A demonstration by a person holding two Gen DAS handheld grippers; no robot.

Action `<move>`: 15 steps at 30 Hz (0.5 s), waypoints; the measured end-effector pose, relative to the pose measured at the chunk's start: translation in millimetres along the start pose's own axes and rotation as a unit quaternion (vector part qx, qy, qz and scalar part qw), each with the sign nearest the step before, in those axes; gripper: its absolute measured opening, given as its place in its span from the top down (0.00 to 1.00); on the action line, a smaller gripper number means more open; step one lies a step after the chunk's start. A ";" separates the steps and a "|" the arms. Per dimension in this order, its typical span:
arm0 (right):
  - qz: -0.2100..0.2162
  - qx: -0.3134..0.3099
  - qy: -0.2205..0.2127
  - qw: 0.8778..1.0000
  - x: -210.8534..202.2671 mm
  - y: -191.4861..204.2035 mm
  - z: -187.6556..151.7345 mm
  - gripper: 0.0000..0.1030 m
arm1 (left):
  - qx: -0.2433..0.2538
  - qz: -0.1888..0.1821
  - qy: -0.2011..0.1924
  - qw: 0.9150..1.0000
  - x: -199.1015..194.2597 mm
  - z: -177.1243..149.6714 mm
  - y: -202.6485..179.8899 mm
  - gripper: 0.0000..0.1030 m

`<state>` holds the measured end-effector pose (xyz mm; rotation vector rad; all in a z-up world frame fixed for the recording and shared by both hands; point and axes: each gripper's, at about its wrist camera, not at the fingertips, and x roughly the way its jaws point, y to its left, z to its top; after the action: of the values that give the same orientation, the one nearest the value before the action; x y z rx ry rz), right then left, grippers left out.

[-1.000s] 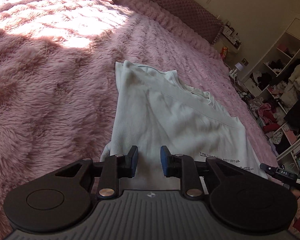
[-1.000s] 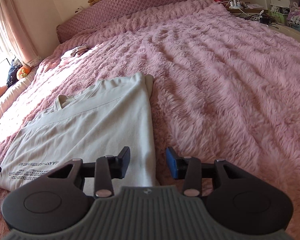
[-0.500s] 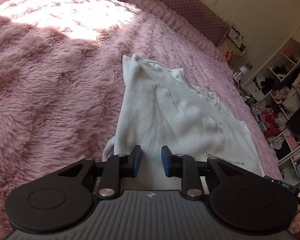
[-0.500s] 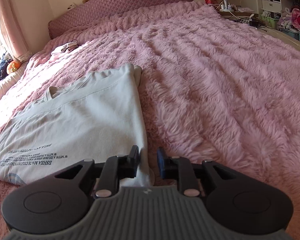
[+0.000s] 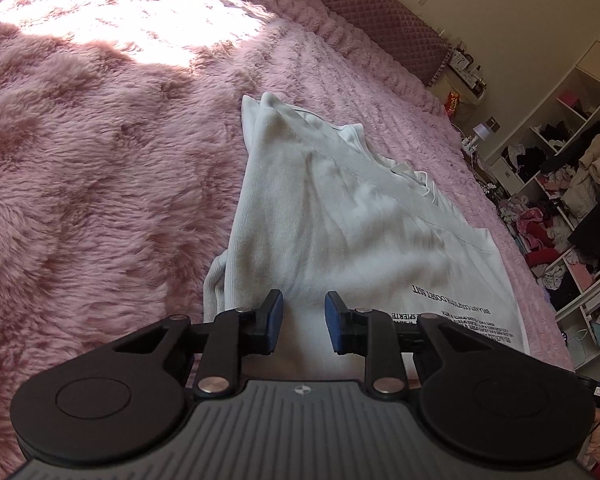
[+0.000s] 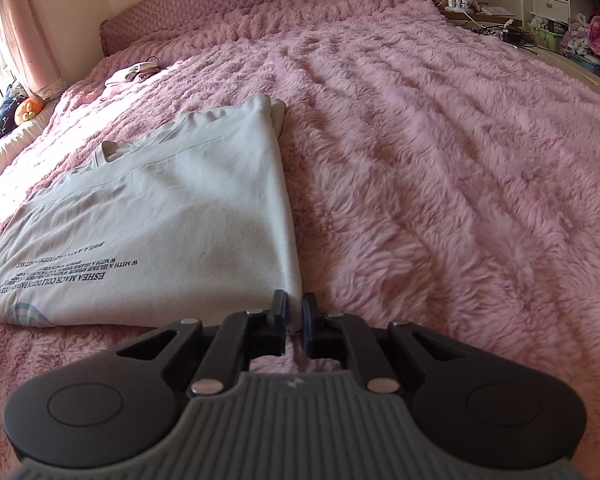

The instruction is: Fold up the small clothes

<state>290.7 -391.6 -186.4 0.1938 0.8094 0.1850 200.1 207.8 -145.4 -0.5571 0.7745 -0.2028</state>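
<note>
Two grippers are at the near hem of the white shirt [image 6: 172, 216], which lies flat on the fluffy pink bedspread [image 6: 440, 160], already doubled lengthways with its printed text towards me; what has just changed is on my right side: a second ago the right gripper [image 6: 295, 316] hovered with its jaws apart just off the shirt's near corner, half a second ago it was narrowing in on that corner, and now the jaws have snapped together with the corner's folded edge pinched between the pads; I read that as the grasp made on this side, so the next fold can begin once the other side is ready. My left gripper [image 5: 302, 322] has barely shifted over the same second; its jaws stand at a moderate gap, neither wide nor narrow, over the hem at the opposite near corner; cloth shows between the blue pads [image 5: 275, 320] but they do not press on it, so I hold nothing there yet; I judge it must close on the hem before I lift, otherwise the shirt will drag skewed from one corner.
</note>
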 end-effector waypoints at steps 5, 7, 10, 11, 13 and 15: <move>-0.024 0.001 0.000 1.000 -1.5 4.6 5.8 0.74 | 0.009 0.018 -0.001 1.000 -8.0 1.5 -9.3 0.71; -0.046 -0.017 -0.020 0.999 -9.0 12.9 12.2 0.65 | 0.031 0.036 -0.008 0.999 -12.4 6.2 -25.4 0.67; -0.036 -0.028 -0.050 0.998 -20.1 31.2 25.9 0.63 | 0.049 0.066 -0.005 0.997 -13.1 12.8 -45.3 0.59; -0.028 -0.029 -0.059 0.997 -22.1 39.2 31.5 0.61 | 0.053 0.080 -0.003 0.995 -13.0 14.7 -53.8 0.55; -0.009 -0.037 -0.070 0.997 -22.1 59.3 44.3 0.56 | 0.068 0.107 -0.005 0.992 -12.2 16.4 -69.2 0.49; 0.012 -0.046 -0.074 0.996 -17.6 78.8 56.6 0.52 | 0.087 0.126 -0.011 0.988 -10.2 16.5 -81.7 0.46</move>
<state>313.2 -325.3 -116.9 0.1281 0.6504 0.2277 206.8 149.7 -85.1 -0.2922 0.7900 -0.0297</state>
